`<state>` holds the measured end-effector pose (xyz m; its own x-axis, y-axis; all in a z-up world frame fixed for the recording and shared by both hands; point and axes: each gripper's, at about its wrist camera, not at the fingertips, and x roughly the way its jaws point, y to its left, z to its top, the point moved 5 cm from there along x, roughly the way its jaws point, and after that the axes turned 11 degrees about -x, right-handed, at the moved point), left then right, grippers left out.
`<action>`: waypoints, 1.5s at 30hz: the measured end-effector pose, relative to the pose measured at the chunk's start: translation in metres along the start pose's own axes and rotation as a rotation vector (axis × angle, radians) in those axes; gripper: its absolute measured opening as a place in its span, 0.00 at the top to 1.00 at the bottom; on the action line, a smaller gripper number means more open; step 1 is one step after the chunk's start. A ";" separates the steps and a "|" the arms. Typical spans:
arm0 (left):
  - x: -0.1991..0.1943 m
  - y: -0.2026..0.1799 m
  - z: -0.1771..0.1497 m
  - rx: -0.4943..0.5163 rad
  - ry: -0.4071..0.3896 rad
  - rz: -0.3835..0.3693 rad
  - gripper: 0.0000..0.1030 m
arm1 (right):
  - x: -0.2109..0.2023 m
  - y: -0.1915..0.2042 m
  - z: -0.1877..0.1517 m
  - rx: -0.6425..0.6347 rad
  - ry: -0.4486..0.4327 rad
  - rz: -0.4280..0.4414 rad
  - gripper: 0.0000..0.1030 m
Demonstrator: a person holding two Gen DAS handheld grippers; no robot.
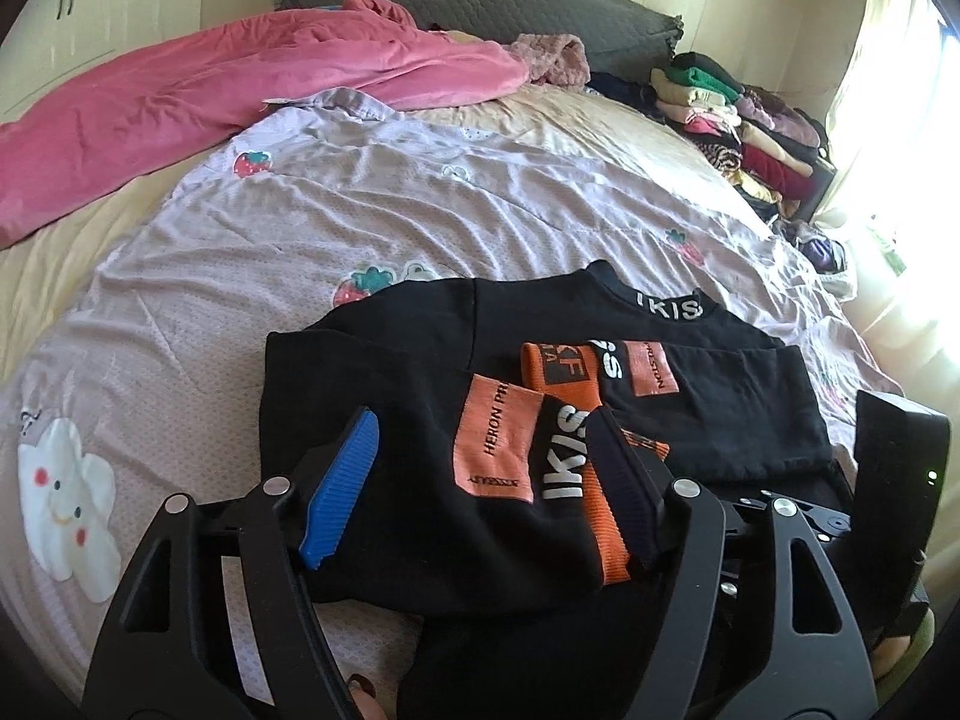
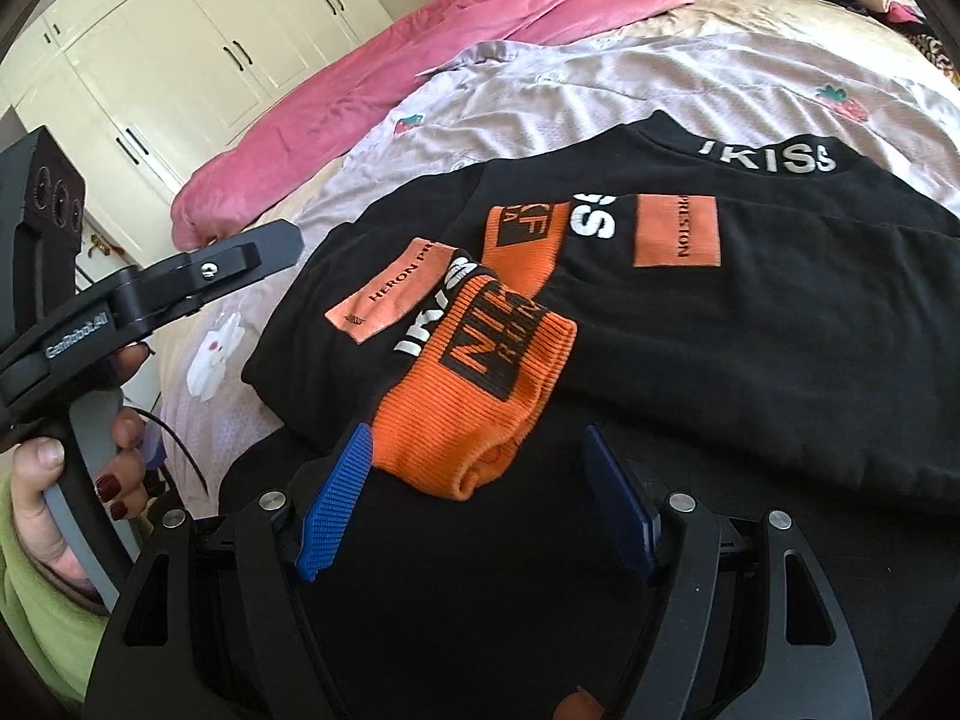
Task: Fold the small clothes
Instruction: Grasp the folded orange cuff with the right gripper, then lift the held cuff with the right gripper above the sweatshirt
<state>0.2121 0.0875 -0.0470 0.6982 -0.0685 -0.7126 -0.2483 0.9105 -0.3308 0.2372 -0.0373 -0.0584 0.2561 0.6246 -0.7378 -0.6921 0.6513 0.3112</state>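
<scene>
A black sweater with orange patches and white lettering lies part folded on the lilac bedspread, both sleeves laid across its front. My left gripper hovers open over the near sleeve; the orange cuff runs beside its dark right finger, and neither pad presses on it. In the right wrist view the same sweater fills the middle. My right gripper stands open just short of the orange cuff, with only black cloth under its fingers.
A pink blanket lies bunched across the far left of the bed. Stacks of folded clothes sit at the far right by a bright window. A hand in a green sleeve grips the left tool's handle. White wardrobes stand behind.
</scene>
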 end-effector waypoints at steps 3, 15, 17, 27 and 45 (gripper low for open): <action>0.000 0.004 0.001 -0.001 -0.006 0.003 0.38 | 0.007 -0.004 0.004 0.015 0.003 0.018 0.31; 0.001 0.015 0.003 0.025 -0.045 0.051 0.38 | 0.018 -0.005 0.012 0.017 -0.023 0.076 0.81; 0.001 0.015 0.003 0.023 -0.044 0.050 0.37 | 0.014 0.000 0.013 -0.001 -0.044 0.082 0.94; -0.001 0.020 0.003 0.009 -0.049 0.043 0.36 | -0.036 0.009 0.038 -0.063 -0.203 0.006 0.96; 0.001 0.022 -0.001 0.006 -0.036 0.068 0.36 | -0.133 -0.099 0.031 0.074 -0.377 -0.308 0.96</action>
<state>0.2065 0.1074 -0.0554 0.7038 0.0085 -0.7104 -0.2920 0.9150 -0.2783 0.2929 -0.1720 0.0277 0.6770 0.5019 -0.5383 -0.4995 0.8505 0.1648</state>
